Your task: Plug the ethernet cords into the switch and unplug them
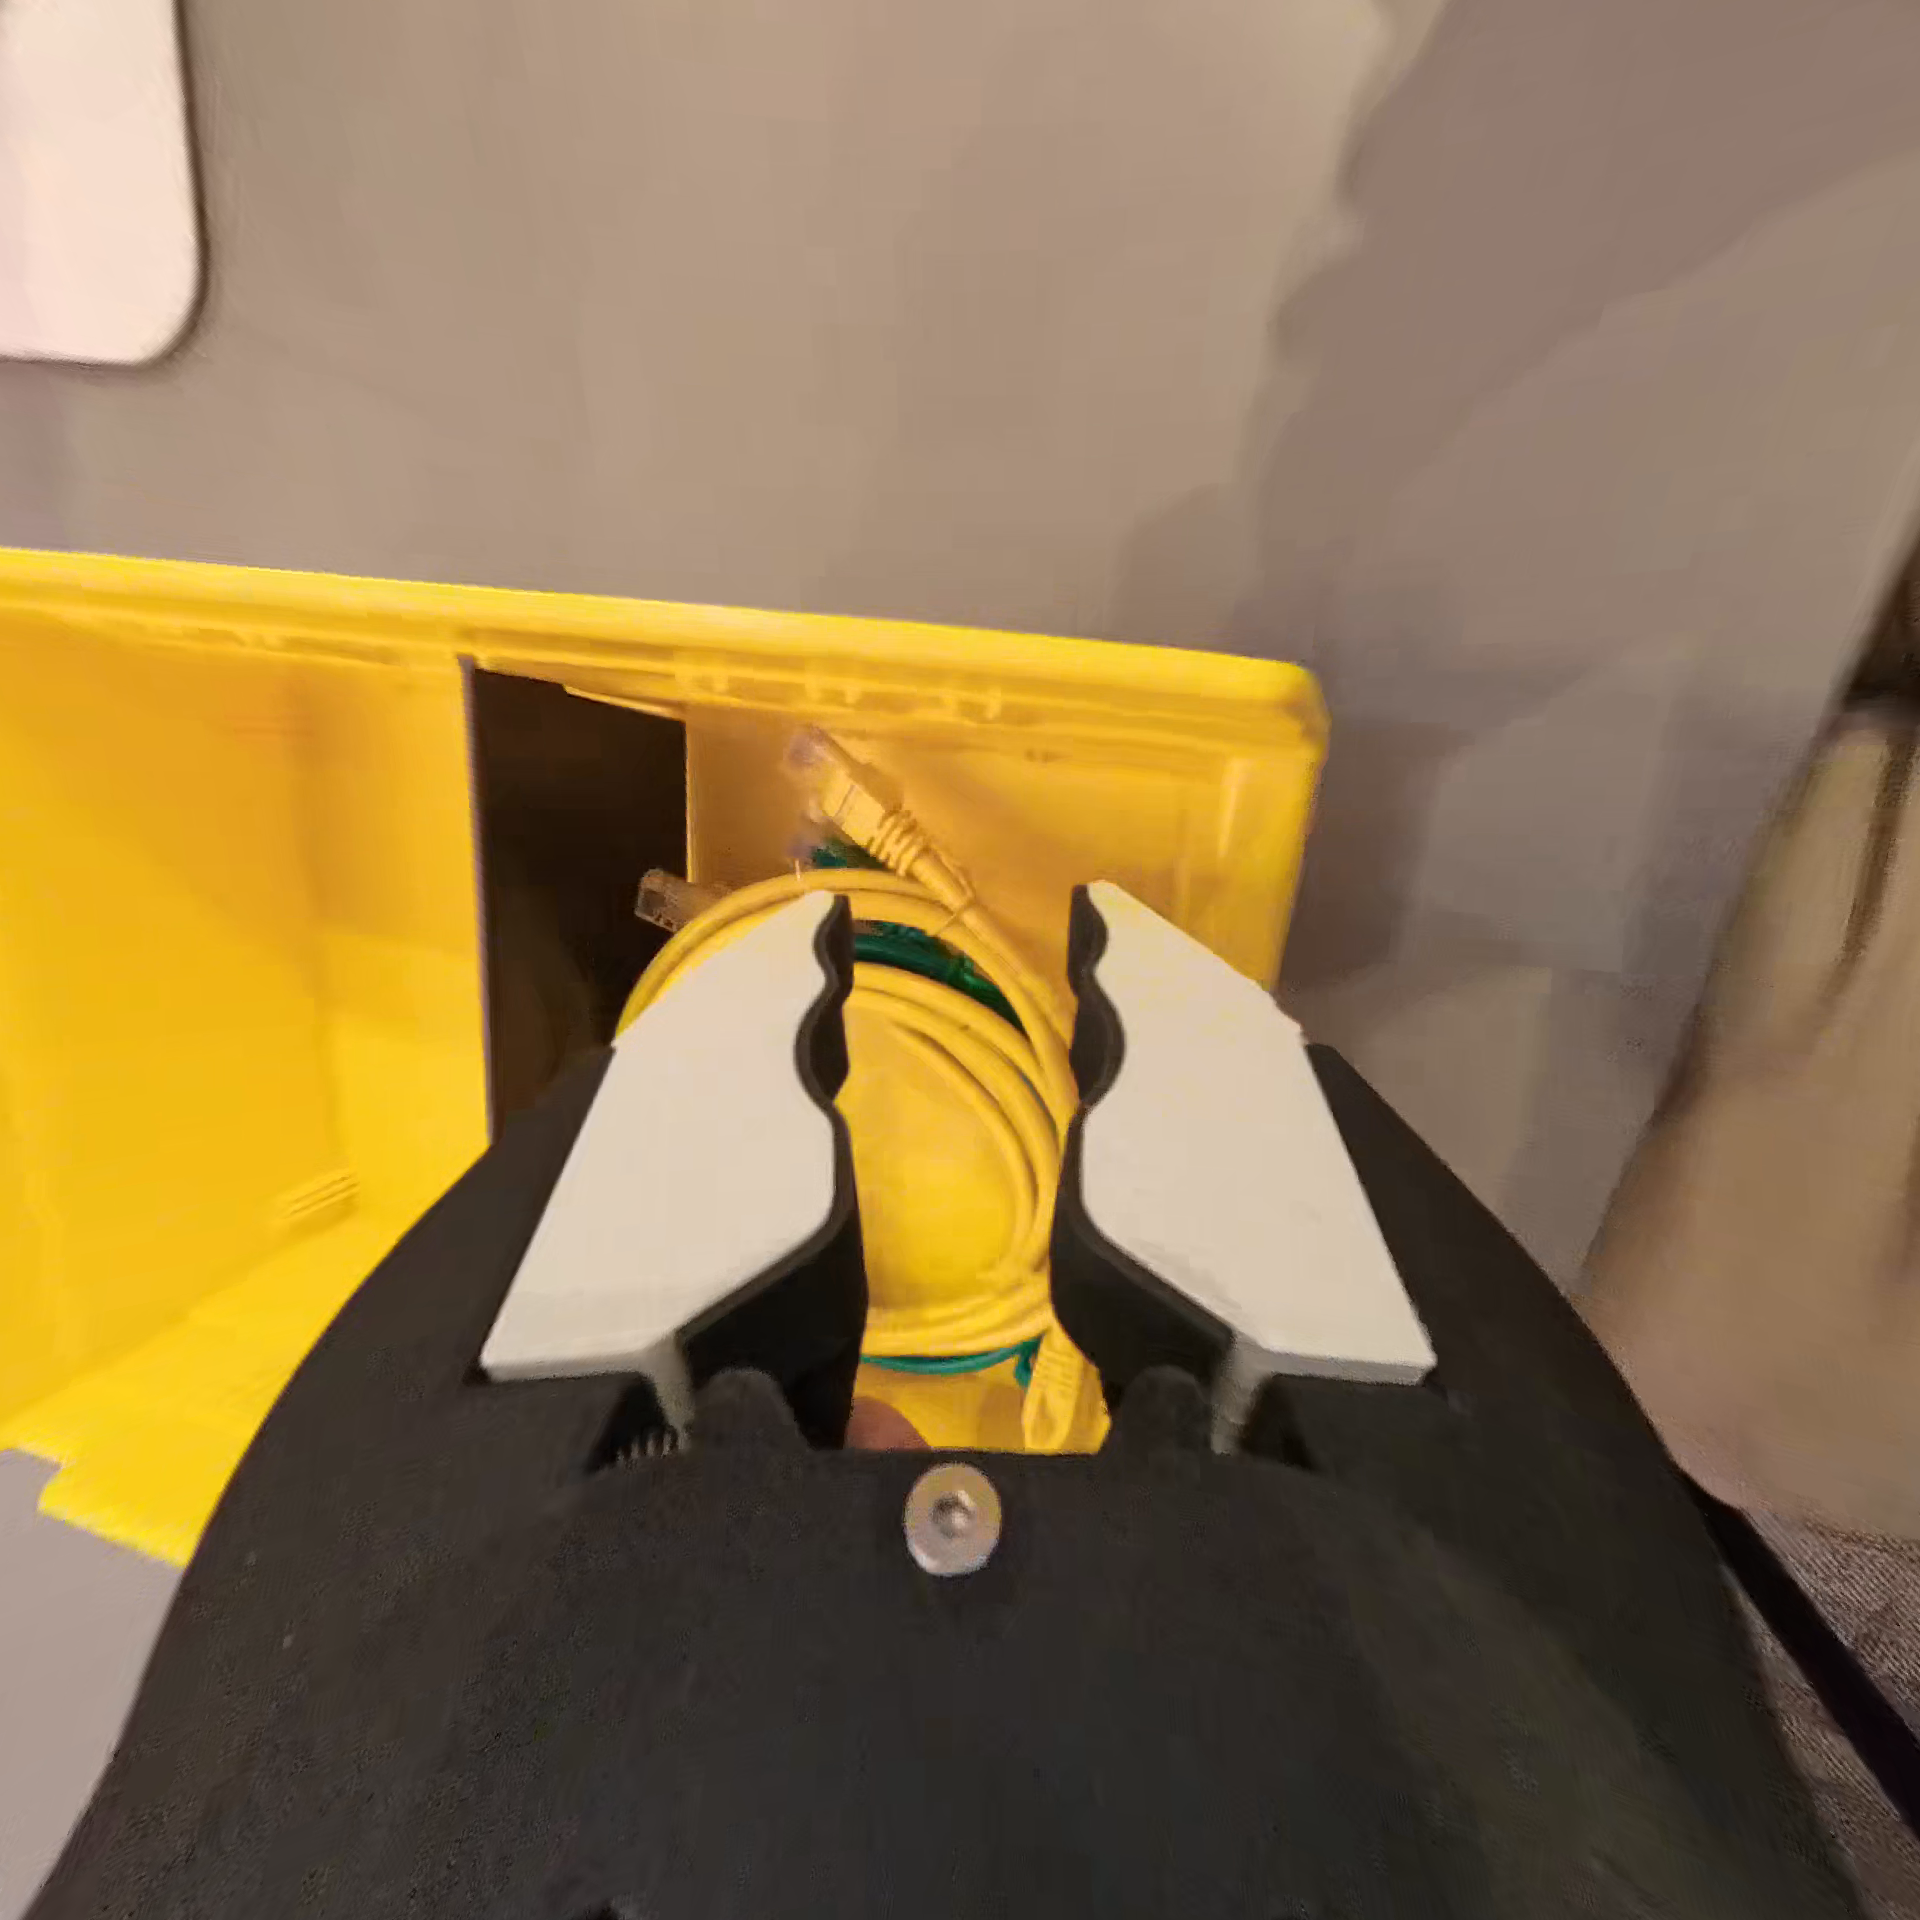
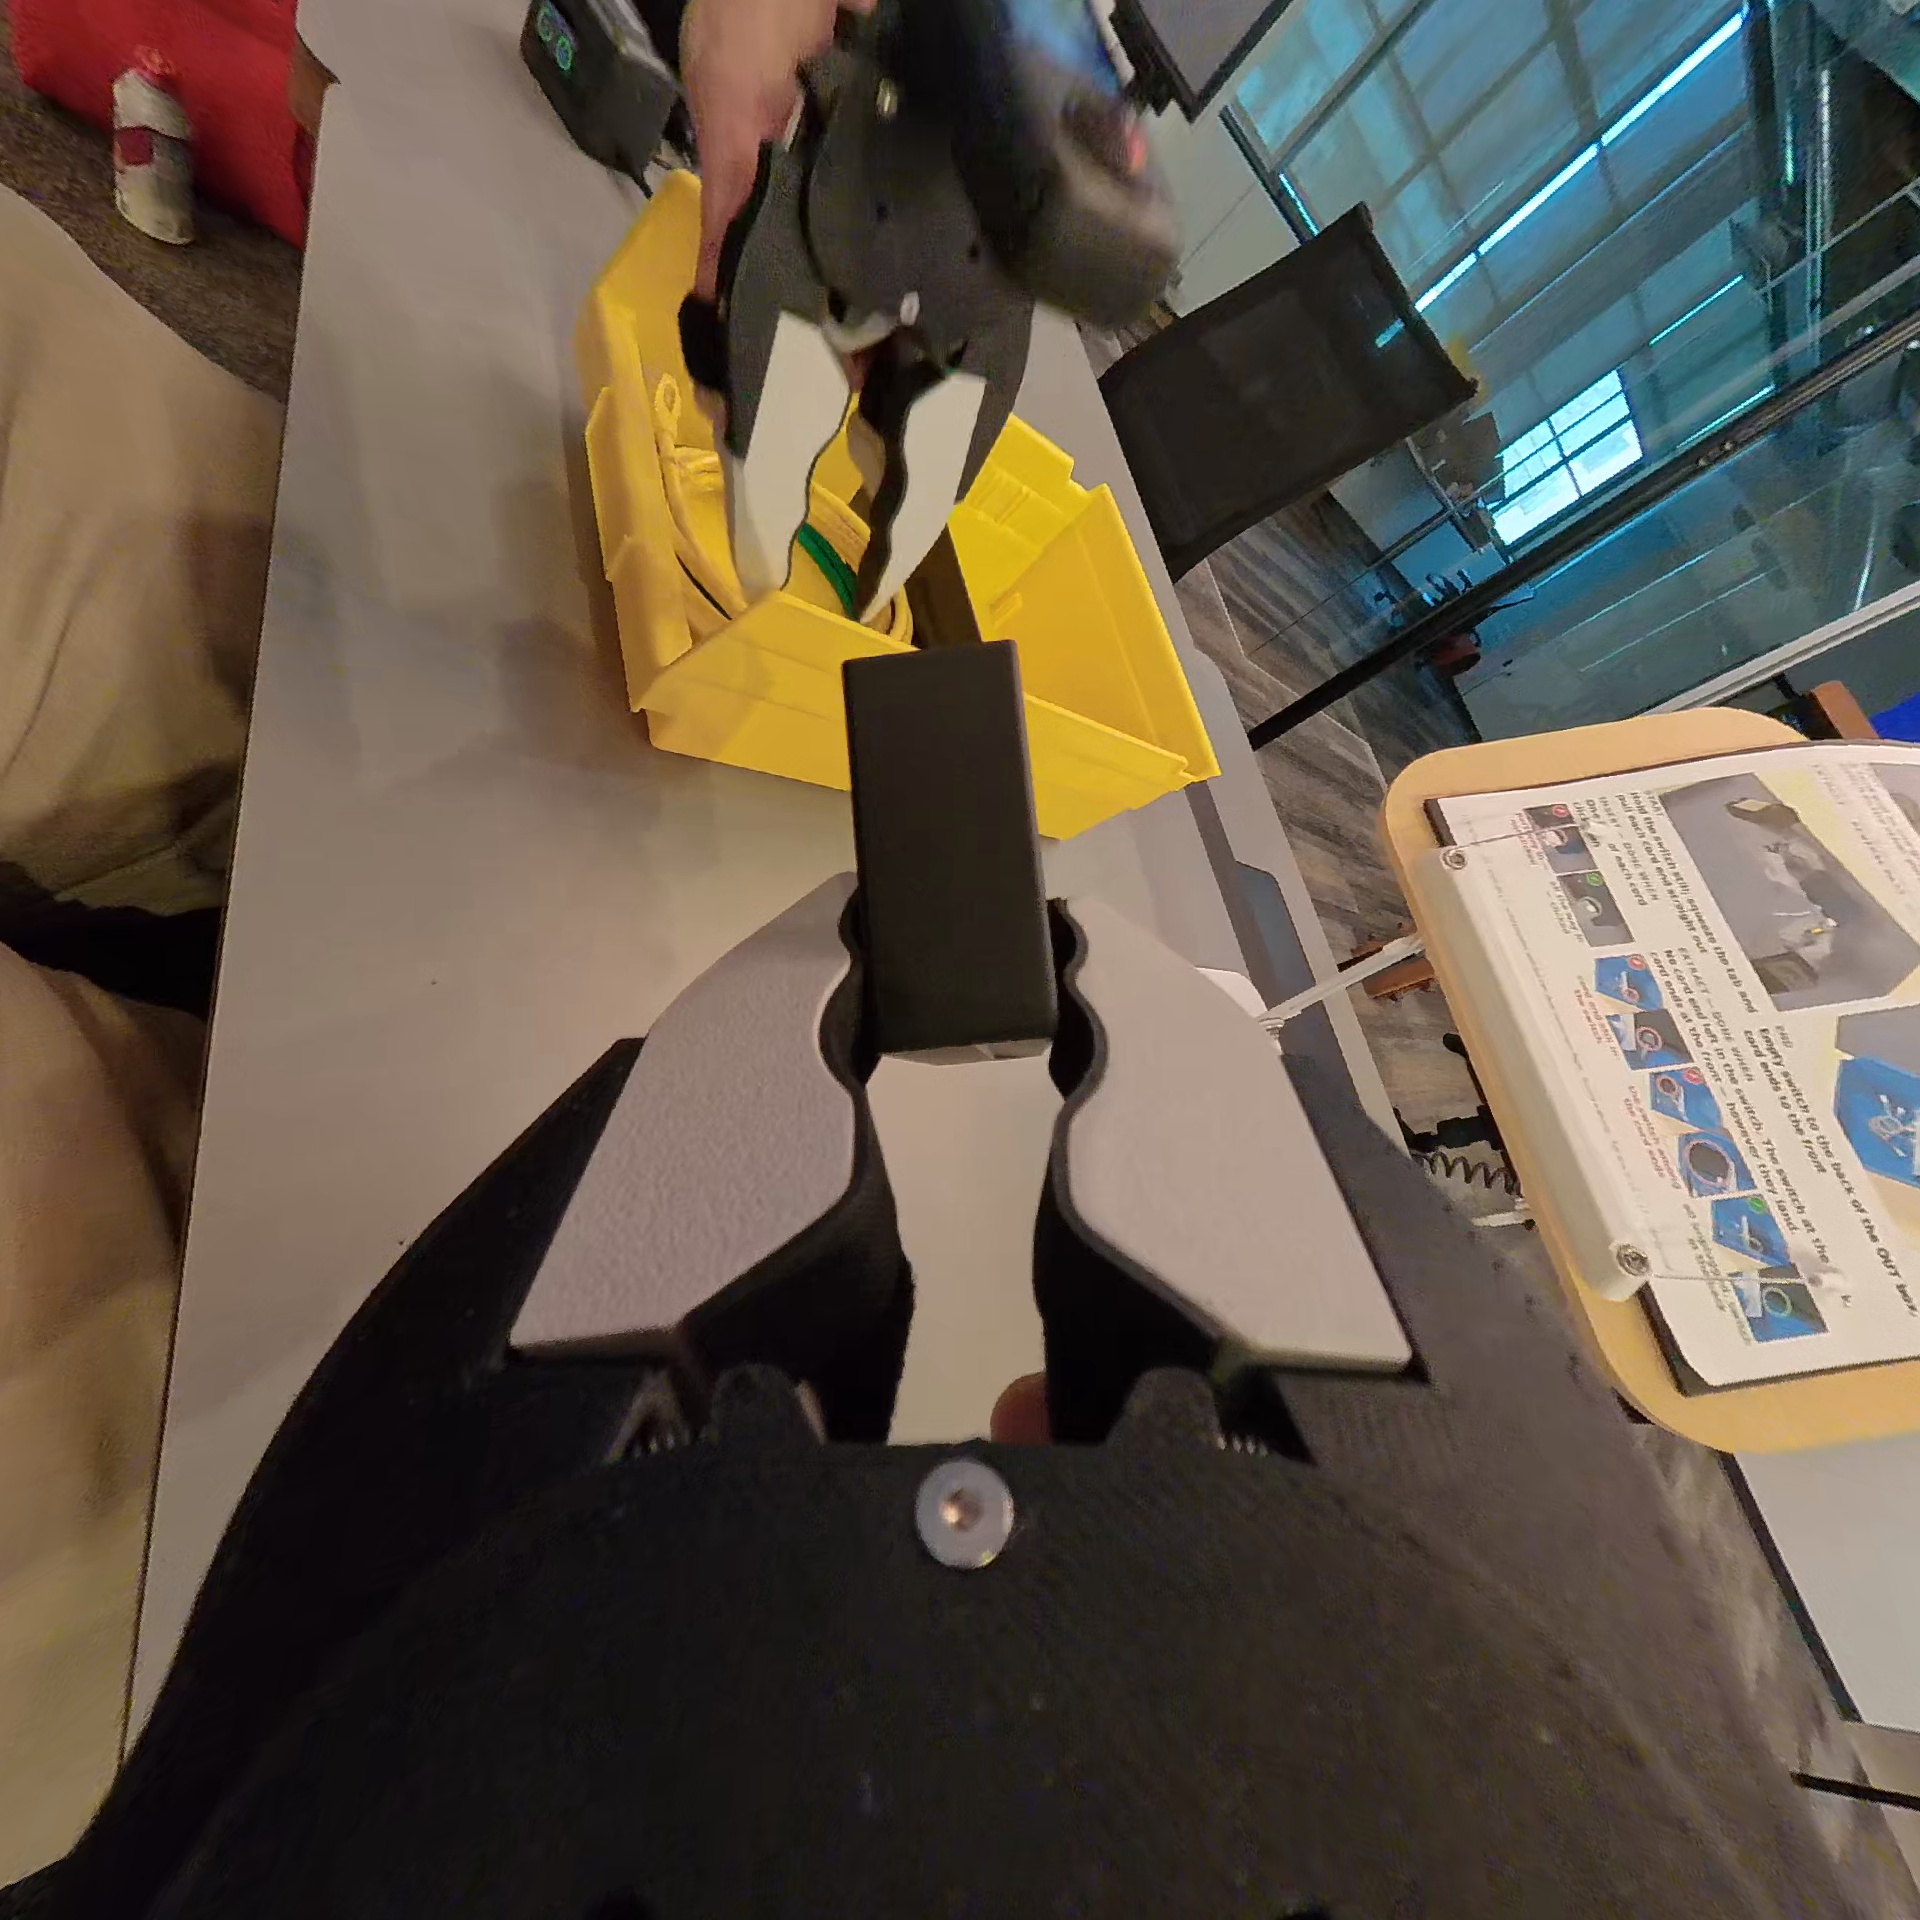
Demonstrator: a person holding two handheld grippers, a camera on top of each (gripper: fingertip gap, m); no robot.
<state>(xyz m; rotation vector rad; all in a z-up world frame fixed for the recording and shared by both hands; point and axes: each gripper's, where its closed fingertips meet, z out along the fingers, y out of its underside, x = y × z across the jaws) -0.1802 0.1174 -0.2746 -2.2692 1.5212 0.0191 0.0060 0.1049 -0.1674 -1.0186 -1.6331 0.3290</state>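
Observation:
A yellow bin [image 1: 208,935] lies on the grey table and holds a coil of yellow ethernet cord [image 1: 1013,1101] with a green cord [image 1: 914,951] under it. Clear plugs [image 1: 852,790] stick up at the coil's far side. My left gripper [image 1: 956,904] is open, its fingers straddling the coil without closing on it. In the right wrist view it [image 2: 821,587] reaches down into the bin [image 2: 935,748] over the green cord [image 2: 826,566]. My right gripper [image 2: 954,925] is shut on the black switch [image 2: 940,810], held just in front of the bin.
A dark panel [image 1: 582,831] stands inside the bin left of the coil. A wooden board with an instruction sheet [image 2: 1662,1039] sits to the right. A black chair [image 2: 1288,384] and a black device [image 2: 592,62] lie beyond the table [image 2: 436,727]. A person's beige clothing [image 2: 83,520] is at the left.

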